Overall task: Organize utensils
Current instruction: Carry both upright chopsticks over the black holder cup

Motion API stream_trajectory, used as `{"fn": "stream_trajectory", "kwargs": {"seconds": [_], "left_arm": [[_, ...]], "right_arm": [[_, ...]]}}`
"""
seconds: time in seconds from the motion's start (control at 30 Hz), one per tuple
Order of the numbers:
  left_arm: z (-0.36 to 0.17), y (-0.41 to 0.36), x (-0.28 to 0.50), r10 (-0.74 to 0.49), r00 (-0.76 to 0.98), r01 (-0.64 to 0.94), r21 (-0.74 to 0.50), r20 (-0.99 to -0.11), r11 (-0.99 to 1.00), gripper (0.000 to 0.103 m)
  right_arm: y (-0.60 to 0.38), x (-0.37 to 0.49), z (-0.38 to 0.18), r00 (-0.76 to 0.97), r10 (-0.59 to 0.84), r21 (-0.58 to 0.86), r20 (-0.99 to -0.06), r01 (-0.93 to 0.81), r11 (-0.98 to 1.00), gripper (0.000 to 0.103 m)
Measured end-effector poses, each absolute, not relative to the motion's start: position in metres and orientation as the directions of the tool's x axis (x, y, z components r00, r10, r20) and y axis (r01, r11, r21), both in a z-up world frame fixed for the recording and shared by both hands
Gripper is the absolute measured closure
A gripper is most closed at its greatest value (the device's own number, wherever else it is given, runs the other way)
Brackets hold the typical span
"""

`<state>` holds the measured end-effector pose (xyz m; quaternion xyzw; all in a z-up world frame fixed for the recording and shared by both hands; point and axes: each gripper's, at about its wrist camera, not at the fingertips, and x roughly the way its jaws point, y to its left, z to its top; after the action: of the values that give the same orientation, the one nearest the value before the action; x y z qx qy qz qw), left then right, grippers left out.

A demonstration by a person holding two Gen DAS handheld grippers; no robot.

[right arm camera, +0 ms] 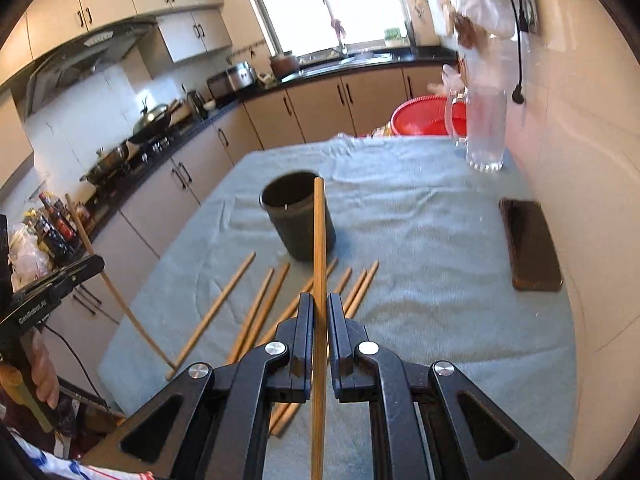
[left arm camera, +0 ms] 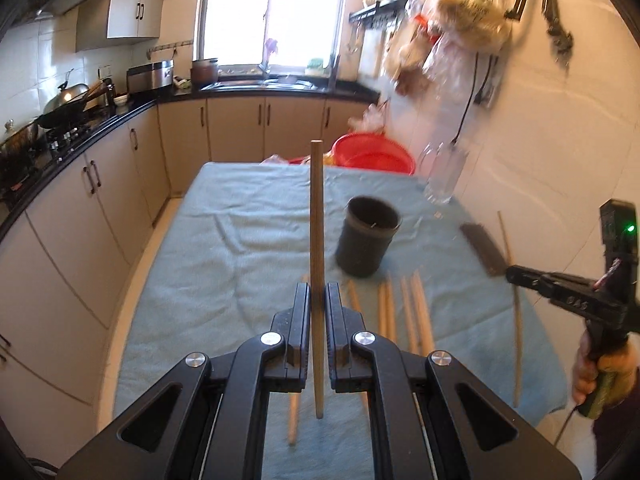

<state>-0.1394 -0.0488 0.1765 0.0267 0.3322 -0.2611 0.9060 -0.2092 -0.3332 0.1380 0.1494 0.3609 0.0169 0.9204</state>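
Observation:
My left gripper [left arm camera: 318,294] is shut on a wooden chopstick [left arm camera: 316,216] and holds it above the blue cloth, near the table's front edge. My right gripper [right arm camera: 320,304] is shut on another wooden chopstick [right arm camera: 319,240] that points at the dark cup [right arm camera: 298,216]. The cup [left arm camera: 366,236] stands upright and looks empty. Several loose chopsticks [right arm camera: 260,308] lie on the cloth in front of the cup, also in the left wrist view [left arm camera: 404,312]. The right gripper shows at the right edge of the left wrist view [left arm camera: 516,274], the left gripper at the left edge of the right wrist view [right arm camera: 92,266].
A blue cloth [right arm camera: 420,240] covers the table. A dark phone [right arm camera: 530,242] lies at its right side. A glass mug [right arm camera: 484,132] stands at the far right corner, a red basin [right arm camera: 424,118] behind the table. A white wall runs along the right, kitchen cabinets [left arm camera: 96,200] on the left.

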Motion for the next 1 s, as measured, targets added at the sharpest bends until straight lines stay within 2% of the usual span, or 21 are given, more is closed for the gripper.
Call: {"fn": "stream_trajectory", "kwargs": {"seconds": [0.27, 0.57, 0.7, 0.87, 1.0], "left_arm": [[0.205, -0.056, -0.121, -0.513, 0.654, 0.502, -0.188, -0.556, 0.844, 0.097], [0.245, -0.076, -0.074, -0.565, 0.658, 0.508, -0.26, -0.498, 0.821, 0.096], [0.26, -0.092, -0.049, -0.581, 0.656, 0.518, -0.273, -0.481, 0.811, 0.096], [0.259, -0.121, -0.011, -0.585, 0.654, 0.517, -0.282, -0.479, 0.808, 0.096], [0.247, -0.142, 0.017, -0.594, 0.645, 0.514, -0.302, -0.482, 0.803, 0.097]], "right_arm": [[-0.339, -0.188, 0.167, 0.812, 0.112, 0.298, -0.573, 0.079, 0.951, 0.096], [-0.347, -0.13, 0.205, 0.905, 0.13, 0.407, -0.404, 0.051, 0.912, 0.096], [-0.35, -0.099, 0.219, 0.941, 0.089, 0.422, -0.327, 0.062, 0.904, 0.096], [-0.357, -0.064, 0.224, 0.967, 0.03, 0.447, -0.255, 0.09, 0.89, 0.096], [-0.361, -0.035, 0.213, 0.967, 0.023, 0.473, -0.253, 0.103, 0.875, 0.096]]}}
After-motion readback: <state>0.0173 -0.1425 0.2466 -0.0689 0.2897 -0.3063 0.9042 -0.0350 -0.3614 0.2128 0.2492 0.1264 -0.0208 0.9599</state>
